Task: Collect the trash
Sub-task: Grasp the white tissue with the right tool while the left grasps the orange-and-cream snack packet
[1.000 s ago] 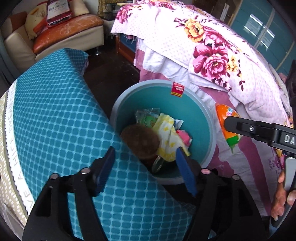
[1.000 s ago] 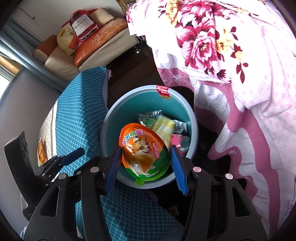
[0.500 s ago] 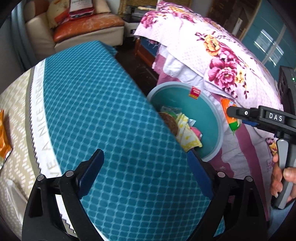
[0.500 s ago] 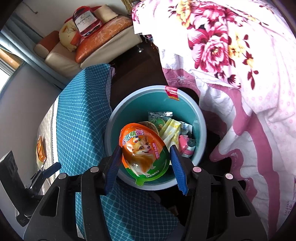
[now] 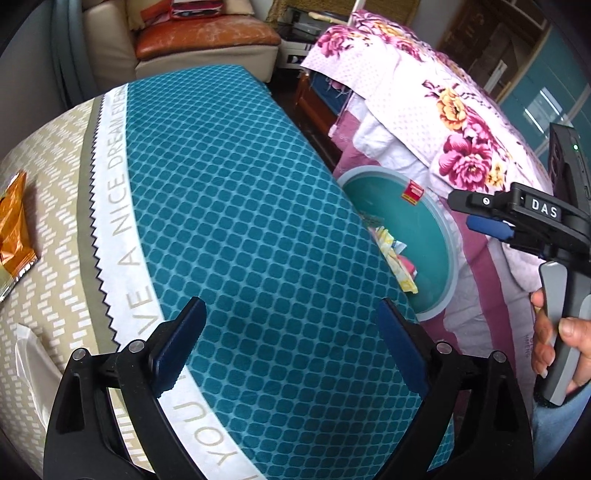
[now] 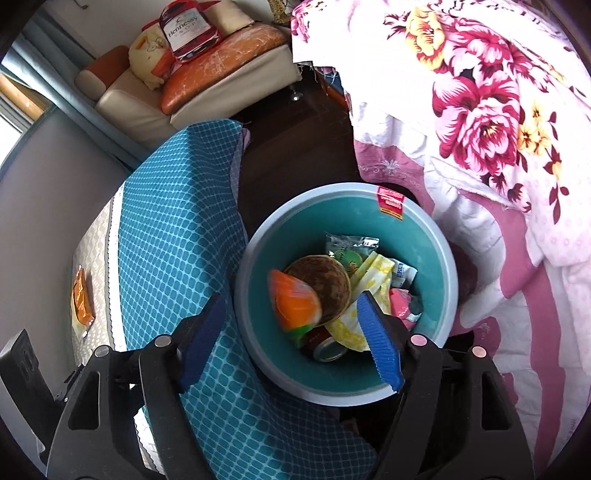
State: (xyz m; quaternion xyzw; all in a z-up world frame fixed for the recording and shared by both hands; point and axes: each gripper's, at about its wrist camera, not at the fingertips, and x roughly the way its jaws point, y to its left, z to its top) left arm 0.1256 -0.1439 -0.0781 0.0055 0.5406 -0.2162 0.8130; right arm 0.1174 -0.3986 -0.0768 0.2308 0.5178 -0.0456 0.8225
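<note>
A round teal trash bin (image 6: 436,236) stands on the floor between the table and the bed; it also shows in the left wrist view (image 5: 441,229). My right gripper (image 6: 291,325) is open above the bin. An orange and green snack packet (image 6: 295,302) lies blurred inside the bin, against a brown round lid (image 6: 325,280), a yellow wrapper (image 6: 373,273) and a can (image 6: 327,349). My left gripper (image 5: 291,332) is open and empty over the teal checked tablecloth (image 5: 236,206). An orange wrapper (image 5: 14,221) lies on the table at the far left.
A bed with a pink floral quilt (image 6: 491,110) is to the right of the bin. A sofa with an orange cushion (image 5: 199,33) stands at the back. A white crumpled piece (image 5: 33,362) lies at the table's near left.
My right gripper has opened and the snack packet has dropped into the bin. My left gripper has swung left, away from the bin and over the table.
</note>
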